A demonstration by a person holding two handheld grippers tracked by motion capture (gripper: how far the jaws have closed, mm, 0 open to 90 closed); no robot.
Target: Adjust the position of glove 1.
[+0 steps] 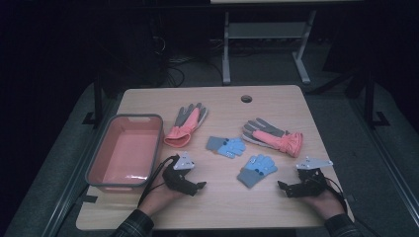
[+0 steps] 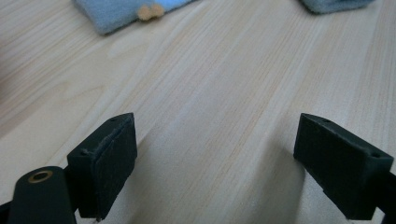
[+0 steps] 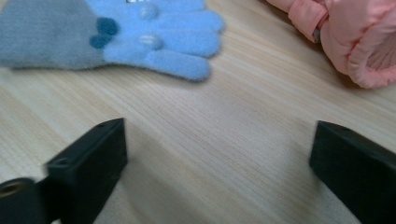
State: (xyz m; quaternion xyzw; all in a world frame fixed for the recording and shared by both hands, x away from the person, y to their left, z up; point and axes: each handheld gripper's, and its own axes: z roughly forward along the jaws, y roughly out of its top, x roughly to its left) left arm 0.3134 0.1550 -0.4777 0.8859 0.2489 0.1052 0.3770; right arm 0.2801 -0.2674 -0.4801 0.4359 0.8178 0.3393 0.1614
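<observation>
**Two open grippers resting near four gloves on a wooden table**

Both hand-held tools lay on the light wooden table [image 1: 217, 207], at its near edge. The left gripper [image 1: 199, 186] sat just beside the near right corner of the pink rectangular plastic tub with a grey rim [image 1: 126, 149], which occupied the table's left side. Its jaws stood wide apart and held nothing; in the left gripper view only bare wood lay between them. The right gripper [image 1: 281, 186], well to the right of the tub, was likewise spread wide and empty, as the right gripper view showed. A small blue-and-grey knitted glove [image 1: 256, 169] lay between the two grippers, nearer the right one, touching neither. A second small blue-and-grey knitted glove [image 1: 226, 145] lay right of the tub, beyond the left gripper. A pink-and-grey padded glove [image 1: 186, 124] lay just beside the tub's far right corner, and another pink-and-grey padded glove [image 1: 273, 137] lay well to the right of the tub.
</observation>
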